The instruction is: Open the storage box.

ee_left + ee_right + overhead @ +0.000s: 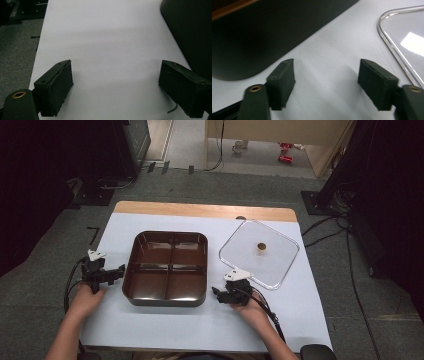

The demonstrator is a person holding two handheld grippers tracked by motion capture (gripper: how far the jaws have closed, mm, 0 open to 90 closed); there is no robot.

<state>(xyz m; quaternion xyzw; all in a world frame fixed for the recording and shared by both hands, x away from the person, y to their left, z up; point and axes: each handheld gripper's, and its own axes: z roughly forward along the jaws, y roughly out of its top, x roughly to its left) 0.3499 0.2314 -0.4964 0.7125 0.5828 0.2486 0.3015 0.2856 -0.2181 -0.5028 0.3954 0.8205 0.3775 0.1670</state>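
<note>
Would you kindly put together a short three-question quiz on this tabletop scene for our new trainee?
1. True or false: the clear square lid with a small brown knob sits on the dark brown four-compartment tray.
2. Which gripper is nearer the lid: A) left gripper, B) right gripper?
3. Fill in: between the jaws of both grippers there is only bare ____ table covering.

Key
1. False: the lid lies flat on the covering to the tray's right, apart from it.
2. B.
3. White; both grippers are open and hold nothing.
</note>
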